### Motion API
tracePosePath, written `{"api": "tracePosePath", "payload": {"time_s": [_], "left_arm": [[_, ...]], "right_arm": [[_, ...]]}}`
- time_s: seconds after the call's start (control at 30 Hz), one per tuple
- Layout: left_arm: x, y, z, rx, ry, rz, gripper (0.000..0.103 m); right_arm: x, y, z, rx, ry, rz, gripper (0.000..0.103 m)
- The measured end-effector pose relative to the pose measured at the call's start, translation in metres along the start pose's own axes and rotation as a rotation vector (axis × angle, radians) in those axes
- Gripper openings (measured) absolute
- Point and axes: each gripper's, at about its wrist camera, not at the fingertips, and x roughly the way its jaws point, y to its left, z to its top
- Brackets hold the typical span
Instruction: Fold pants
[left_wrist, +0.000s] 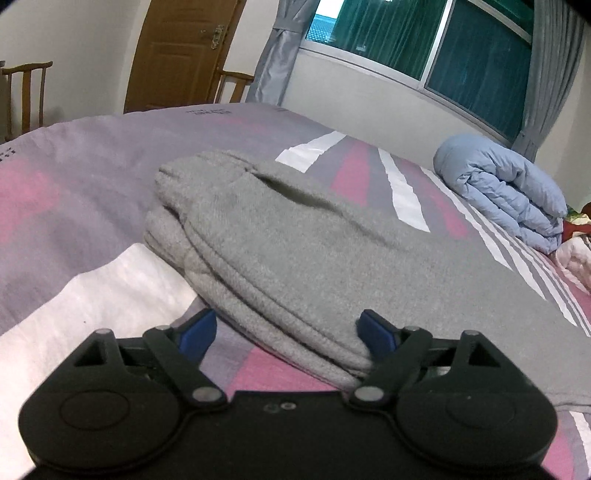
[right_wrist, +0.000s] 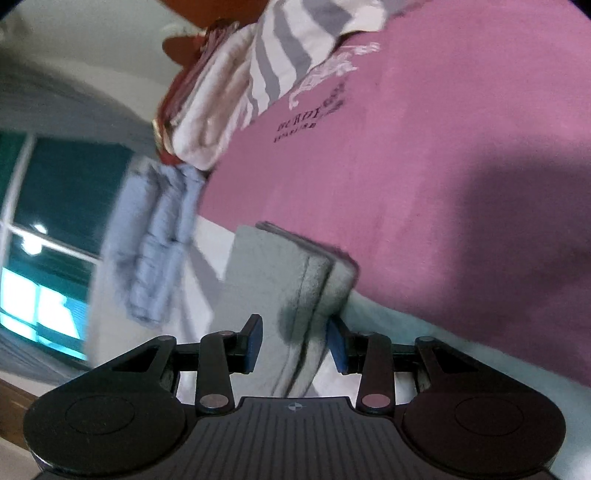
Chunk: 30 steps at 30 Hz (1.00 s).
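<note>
Two grippers, each at the lower centre of its own view, both angled down toward the bed.

Left view, nearest first: left gripper spread wide, holding nothing. Blue pads standing either side of the near folded edge of the pants. Right-hand pad just touching the grey layers, left-hand pad clear of them above the bedspread. Judged a release posture: bundle laid down, jaws parted so as to leave the fold undisturbed. Beyond the pads: pants resting as a thick, several-layered grey bundle across the middle of the frame. Folded edges stacked at lower left, a pocket-like opening gaping at upper centre. Farther, at middle right: rolled blue quilt, well apart from the bundle. Farthest: window at upper right, door at upper left, chair at far left.

Right view, steeply rolled and somewhat blurred: right gripper partly closed, its pads set against a thick folded end of the pants. Grey layers filling the whole gap between the pads, apparently a firm pinch. Hold probably kept to steady or square that end while the other end lies free. Wrist turned well onto its side, hence the tilted scene. Beyond the jaws: pink panel of the bedspread filling the upper right, blue quilt at middle left. Striped bedding at upper centre, window at far left.
</note>
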Motion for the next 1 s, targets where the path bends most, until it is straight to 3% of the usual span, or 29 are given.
{"api": "tracePosePath", "payload": {"time_s": [0.03,0.13,0.2,0.23,0.3,0.4,0.43,0.5,0.57,0.63,0.7,0.73,0.8,0.87,1.0], "left_arm": [[0.001,0.0,0.0,-0.002,0.0,-0.002,0.078],[-0.001,0.0,-0.001,-0.003,-0.002,-0.01,0.079],[-0.002,0.001,-0.001,-0.003,-0.003,-0.014,0.079],[-0.002,0.002,-0.001,-0.004,-0.004,-0.017,0.08],[-0.002,0.002,-0.001,-0.001,-0.004,-0.02,0.081],[-0.002,0.002,-0.001,0.005,0.0,-0.019,0.082],[-0.002,0.003,-0.001,0.005,0.001,-0.018,0.082],[-0.002,0.003,0.0,0.006,0.0,-0.019,0.082],[-0.003,0.003,0.0,0.004,0.0,-0.021,0.082],[-0.004,0.004,0.001,-0.006,-0.001,-0.024,0.082],[-0.011,0.003,0.006,-0.013,-0.018,0.006,0.082],[-0.019,0.002,0.009,-0.011,-0.061,0.023,0.082],[-0.034,-0.002,0.02,0.026,-0.158,0.012,0.084],[-0.037,-0.007,0.037,0.072,-0.197,0.018,0.084],[-0.012,-0.016,0.084,0.146,-0.16,0.0,0.086]], "right_arm": [[0.003,0.01,0.002,-0.067,-0.001,-0.016,0.01],[-0.017,0.054,0.008,-0.398,-0.096,0.103,0.01],[-0.04,0.068,0.009,-0.517,-0.159,0.228,0.01],[-0.046,0.068,0.009,-0.531,-0.173,0.26,0.01],[-0.041,0.054,0.008,-0.548,-0.166,0.216,0.01],[0.007,0.006,0.006,-0.407,0.011,0.043,0.011],[0.017,-0.012,0.004,-0.32,0.046,0.054,0.012],[0.012,-0.021,0.006,-0.248,0.039,0.115,0.014],[-0.001,-0.017,0.003,-0.265,0.017,0.084,0.021],[-0.026,-0.009,-0.003,-0.314,-0.092,0.019,0.04],[-0.049,0.006,-0.015,-0.401,-0.183,-0.023,0.043],[-0.052,0.016,-0.02,-0.46,-0.167,-0.009,0.043],[-0.048,0.044,-0.041,-0.576,-0.103,0.033,0.043],[-0.039,0.08,-0.068,-0.712,-0.034,0.097,0.043],[0.008,0.167,-0.142,-0.883,0.082,0.237,0.043]]}}
